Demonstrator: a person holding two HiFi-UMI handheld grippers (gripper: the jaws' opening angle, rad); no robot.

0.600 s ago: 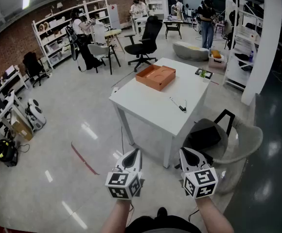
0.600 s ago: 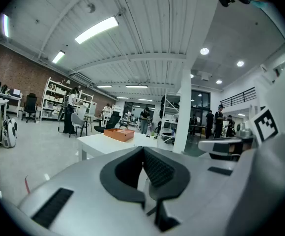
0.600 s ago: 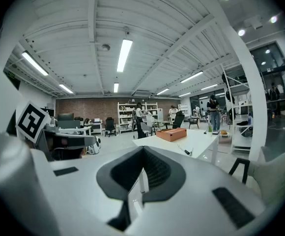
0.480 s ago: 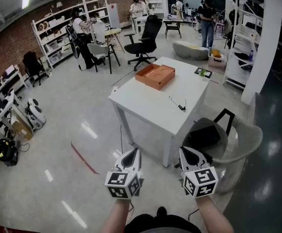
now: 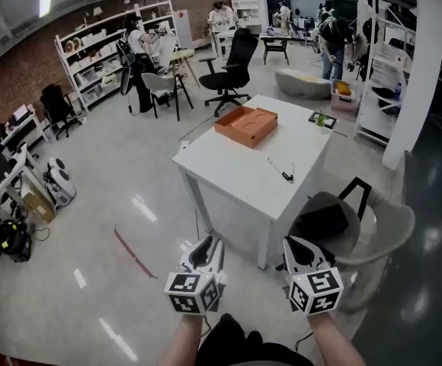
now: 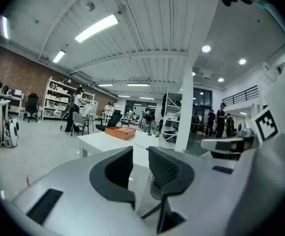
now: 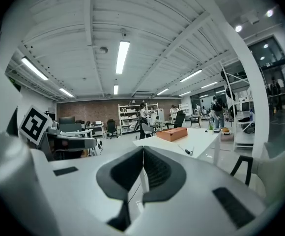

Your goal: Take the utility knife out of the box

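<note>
**A:** Place of the shallow orange box (image 5: 245, 123)?

**B:** On the far half of the white square surface (image 5: 229, 178), well apart from both grippers. Seen from above only in the head view, with two compartments. Too small to recognise anything inside.

**A:** And the utility knife?

**B:** Cannot be named with certainty. Only a slim pale tool with a black end (image 5: 280, 169) to report. Lies flat on the bare surface, outside the box and nearer the right edge. Too small to say more.

**A:** Jaws of the left gripper (image 5: 208, 244)?

**B:** Slightly apart, with a narrow gap and nothing between. Clear only in the left gripper view, hard to read from the head view.

**A:** Jaws of the right gripper (image 5: 293, 244)?

**B:** Closed, with the pads touching at the tips and holding nothing. Read in the right gripper view.

**A:** Place of both?

**B:** Held side by side over the glossy grey floor (image 5: 91, 227), short of the surface, touching nothing.

**A:** Other differences between the views?

**B:** In both gripper views, only the side wall of the box, never its inside, and much white ceiling with long lamps. In the head view alone, a red strip on the floor (image 5: 133, 252). Also there, a black office chair (image 5: 232, 67) behind the surface and a grey chair with a black bag (image 5: 373, 227) just beside it.
</note>
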